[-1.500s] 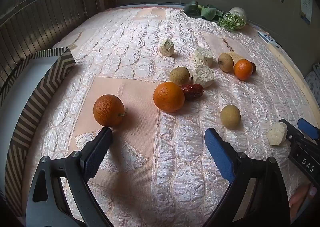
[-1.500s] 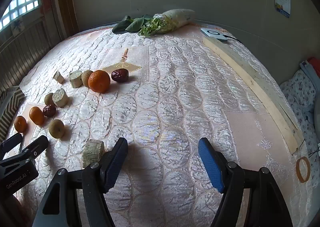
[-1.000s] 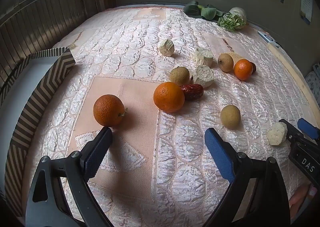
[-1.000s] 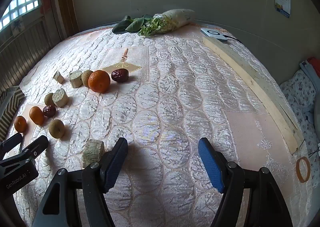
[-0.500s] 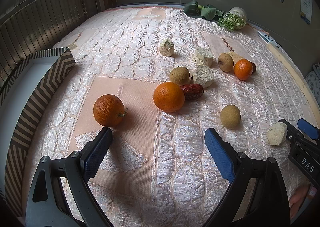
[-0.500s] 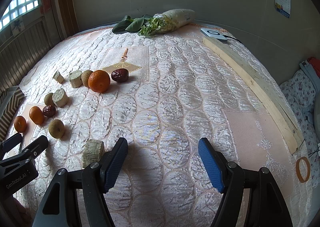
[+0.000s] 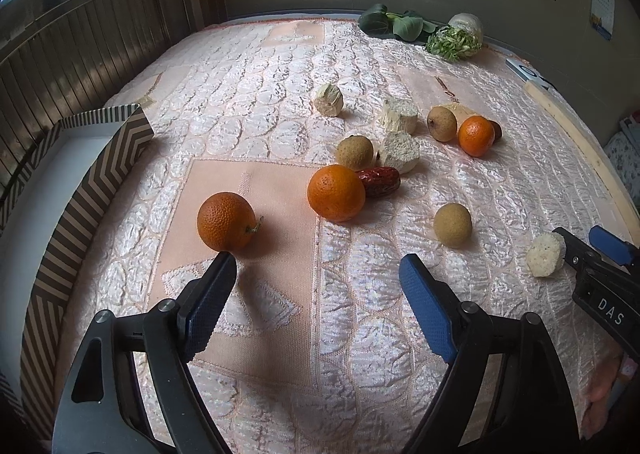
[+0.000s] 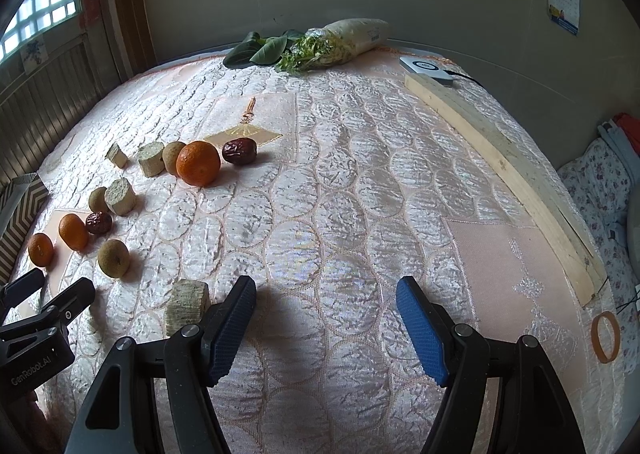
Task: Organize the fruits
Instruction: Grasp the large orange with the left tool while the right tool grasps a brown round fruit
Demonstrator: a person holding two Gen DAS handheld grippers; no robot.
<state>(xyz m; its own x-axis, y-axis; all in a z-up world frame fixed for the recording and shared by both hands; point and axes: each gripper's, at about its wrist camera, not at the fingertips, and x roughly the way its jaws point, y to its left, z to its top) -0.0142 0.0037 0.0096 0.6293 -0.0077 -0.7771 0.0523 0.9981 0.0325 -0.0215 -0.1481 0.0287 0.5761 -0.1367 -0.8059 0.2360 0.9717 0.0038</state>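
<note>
Fruits lie scattered on a pink quilted bed. In the left wrist view an orange point(image 7: 226, 221) sits just beyond my left gripper point(image 7: 316, 286), which is open and empty. A second orange point(image 7: 336, 193) touches a red date point(image 7: 379, 181). A brown longan point(image 7: 452, 218) lies to the right, a third orange point(image 7: 476, 135) farther back. My right gripper point(image 8: 326, 314) is open and empty over bare quilt, with a pale cut chunk point(image 8: 187, 306) by its left finger. The right wrist view shows an orange point(image 8: 198, 163) and a date point(image 8: 239, 151).
A box with a brown zigzag pattern point(image 7: 92, 189) stands at the left bed edge. Leafy greens point(image 8: 308, 47) lie at the far end. A wooden plank point(image 8: 504, 169) runs along the right side. Several pale cut chunks point(image 7: 399, 151) lie among the fruits.
</note>
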